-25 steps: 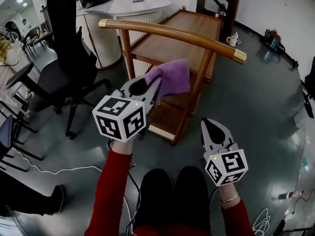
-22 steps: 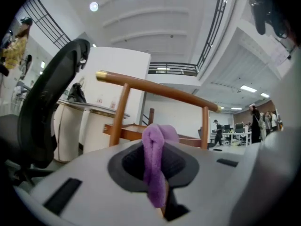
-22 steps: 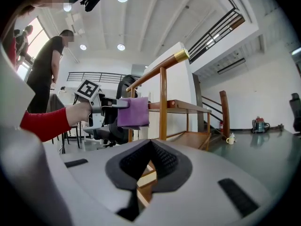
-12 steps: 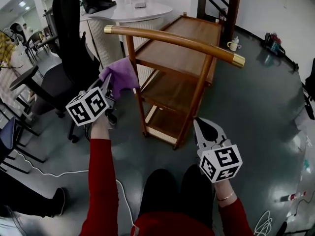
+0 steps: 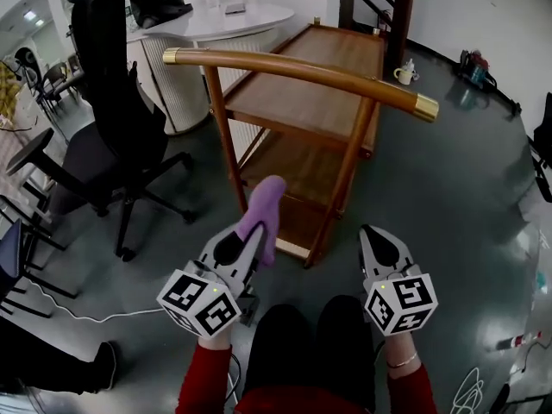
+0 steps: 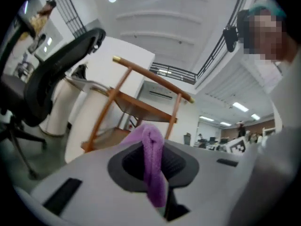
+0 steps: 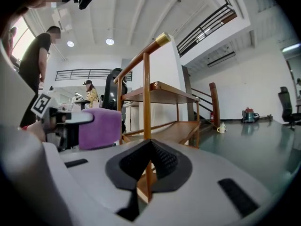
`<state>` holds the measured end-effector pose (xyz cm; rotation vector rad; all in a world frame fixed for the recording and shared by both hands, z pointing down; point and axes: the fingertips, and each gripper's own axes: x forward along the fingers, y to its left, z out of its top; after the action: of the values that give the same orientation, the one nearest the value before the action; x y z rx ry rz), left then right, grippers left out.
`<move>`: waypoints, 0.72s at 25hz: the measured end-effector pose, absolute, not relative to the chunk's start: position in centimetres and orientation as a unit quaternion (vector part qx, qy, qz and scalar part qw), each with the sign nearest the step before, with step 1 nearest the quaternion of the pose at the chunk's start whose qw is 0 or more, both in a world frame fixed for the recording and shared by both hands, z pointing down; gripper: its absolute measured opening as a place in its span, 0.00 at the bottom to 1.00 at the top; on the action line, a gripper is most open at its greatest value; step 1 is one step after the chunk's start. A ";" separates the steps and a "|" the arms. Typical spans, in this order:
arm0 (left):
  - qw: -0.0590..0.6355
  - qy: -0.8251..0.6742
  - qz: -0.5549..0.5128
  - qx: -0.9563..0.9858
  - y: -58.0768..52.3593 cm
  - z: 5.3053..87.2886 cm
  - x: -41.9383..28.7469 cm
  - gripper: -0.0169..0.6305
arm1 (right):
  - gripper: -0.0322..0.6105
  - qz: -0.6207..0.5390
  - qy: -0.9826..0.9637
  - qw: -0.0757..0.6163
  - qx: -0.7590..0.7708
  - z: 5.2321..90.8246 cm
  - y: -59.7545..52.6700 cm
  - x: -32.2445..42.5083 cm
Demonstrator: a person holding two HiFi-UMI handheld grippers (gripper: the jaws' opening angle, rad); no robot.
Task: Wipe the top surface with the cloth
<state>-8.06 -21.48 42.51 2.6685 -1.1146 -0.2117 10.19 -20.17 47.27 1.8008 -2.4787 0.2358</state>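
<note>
A: What has changed with the left tongs (image 5: 248,235)?

B: They have dropped. A second ago they held the cloth (image 5: 266,210) up in front of the trolley (image 5: 358,119). Half a second ago they had swung out to its left post, close to the height of the rail (image 5: 293,67). Now they sit low, near the person's knees (image 5: 310,335).

A: Is the cloth still gripped?

B: Yes. The left gripper view shows the jaws clamped on it. It runs between them as a narrow purple fold and stands up past the tips. It looked broader before; now it is bunched.

A: Where is it relative to the top (image 5: 319,76)?

B: Well short of it and below it. From the head view it lines up with the front of the lower shelf (image 5: 302,175), and it seems to hang in the air, touching no wood.

A: And the right tongs (image 5: 373,234)?

B: They have hardly moved. They are low on the right, jaws closed together, with nothing between them.

A: So what does that mean for the wipe?

B: It probably has not started. The lift toward the trolley has been undone, so the cloth must go up again, over the rail, then flat onto the top. Bunched like this, it would likely cover little per stroke.
</note>
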 end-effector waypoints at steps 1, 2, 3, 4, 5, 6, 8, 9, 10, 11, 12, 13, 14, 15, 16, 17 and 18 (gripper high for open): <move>0.132 -0.347 -0.070 0.926 -20.3 43.5 -5.6 0.11 | 0.07 0.077 -0.801 0.031 0.593 47.3 -20.2 10.8; 0.140 -0.316 -0.063 0.936 -19.5 44.4 -3.3 0.11 | 0.07 0.078 -0.796 0.028 0.600 47.3 -20.3 11.3; 0.144 -0.290 -0.050 0.945 -18.9 45.4 -1.2 0.11 | 0.07 0.079 -0.791 0.026 0.607 47.4 -20.3 11.7; 0.143 -0.272 -0.033 0.951 -18.6 46.3 0.7 0.11 | 0.07 0.080 -0.786 0.025 0.612 47.5 -20.3 12.1; 0.138 -0.262 -0.015 0.955 -18.6 47.2 2.2 0.11 | 0.07 0.083 -0.782 0.024 0.618 47.7 -20.2 12.3; 0.130 -0.260 0.002 0.957 -18.8 47.9 3.3 0.11 | 0.07 0.088 -0.778 0.025 0.621 48.0 -20.1 12.5; 0.118 -0.268 0.024 0.956 -19.6 48.8 4.6 0.11 | 0.07 0.097 -0.774 0.031 0.625 48.8 -19.7 12.6; 0.115 -0.274 0.029 0.954 -20.0 49.0 4.9 0.11 | 0.07 0.101 -0.773 0.036 0.625 49.3 -19.5 12.5; 0.112 -0.281 0.031 0.953 -20.3 49.1 5.1 0.11 | 0.07 0.104 -0.772 0.040 0.625 49.7 -19.3 12.4; 0.110 -0.287 0.032 0.951 -20.6 49.1 5.0 0.11 | 0.07 0.107 -0.772 0.043 0.625 50.0 -19.1 12.3; 0.109 -0.292 0.033 0.949 -20.8 49.1 5.0 0.11 | 0.07 0.110 -0.772 0.044 0.624 50.3 -19.0 12.1; 0.109 -0.297 0.034 0.948 -21.1 49.1 4.9 0.11 | 0.07 0.113 -0.773 0.047 0.622 50.6 -18.9 12.0; 0.110 -0.303 0.035 0.946 -21.4 49.2 4.7 0.11 | 0.07 0.116 -0.774 0.049 0.620 50.9 -18.8 11.8; 0.112 -0.309 0.035 0.944 -21.9 49.4 4.4 0.11 | 0.07 0.118 -0.776 0.053 0.618 51.1 -18.8 11.5; 0.114 -0.316 0.035 0.941 -22.5 49.7 4.0 0.11 | 0.07 0.118 -0.778 0.056 0.615 51.2 -18.9 11.2; 0.117 -0.325 0.035 0.938 -23.4 50.0 3.4 0.11 | 0.07 0.118 -0.780 0.060 0.611 51.3 -19.0 10.8; 0.120 -0.337 0.036 0.933 -24.4 50.4 2.4 0.11 | 0.07 0.118 -0.783 0.063 0.608 51.3 -19.1 10.5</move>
<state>2.38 -24.44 50.44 2.7280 -0.9838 0.1055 10.45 -19.09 51.33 1.8361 -2.3658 0.3563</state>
